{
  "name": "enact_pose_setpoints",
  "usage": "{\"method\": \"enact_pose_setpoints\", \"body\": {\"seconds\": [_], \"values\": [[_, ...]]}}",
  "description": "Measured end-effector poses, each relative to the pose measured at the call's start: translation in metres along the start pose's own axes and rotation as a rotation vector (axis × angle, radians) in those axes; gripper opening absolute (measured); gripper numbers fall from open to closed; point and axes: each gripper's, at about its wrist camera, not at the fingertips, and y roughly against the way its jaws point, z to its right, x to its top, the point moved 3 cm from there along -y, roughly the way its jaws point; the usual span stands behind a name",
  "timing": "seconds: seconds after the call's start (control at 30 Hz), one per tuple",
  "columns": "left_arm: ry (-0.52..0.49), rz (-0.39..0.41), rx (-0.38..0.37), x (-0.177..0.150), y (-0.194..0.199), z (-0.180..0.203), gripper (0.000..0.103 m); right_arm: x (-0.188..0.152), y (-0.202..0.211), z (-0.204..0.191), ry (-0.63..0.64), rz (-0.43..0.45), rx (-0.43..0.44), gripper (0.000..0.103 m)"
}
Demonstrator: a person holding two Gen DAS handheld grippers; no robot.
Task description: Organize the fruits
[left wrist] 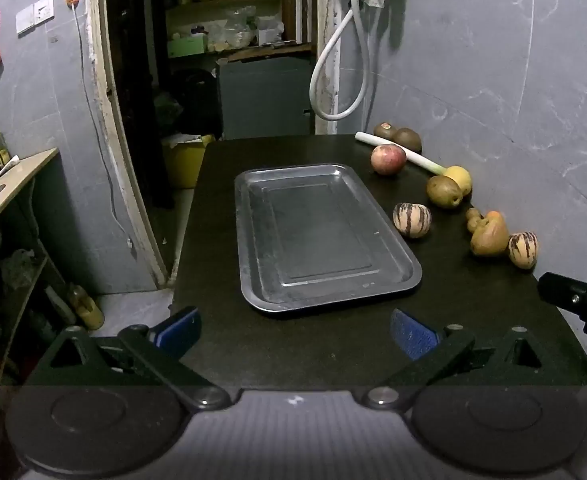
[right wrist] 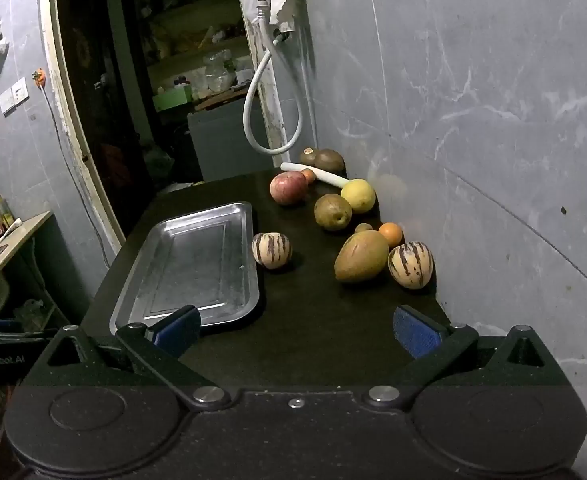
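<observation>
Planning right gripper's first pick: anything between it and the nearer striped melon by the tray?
Nothing: in the right wrist view only bare dark tabletop lies between the open right gripper and the striped melon, which sits just right of the metal tray.

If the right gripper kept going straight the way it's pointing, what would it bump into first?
Probably the bare black table, in the gap between the metal tray and the fruit. The right gripper tilts downward; depth is hard to judge.
</observation>
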Motion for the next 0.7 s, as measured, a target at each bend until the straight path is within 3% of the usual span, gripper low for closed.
{"method": "enact_pose_setpoints", "body": {"seconds": [0.7], "values": [[0.019,-0.022,-0.003,0.0015,-0.003,-0.0033,0.102,-0.0016,-0.0055,0.0015,-0.001,-0.017,-0.004,0.103]]}}
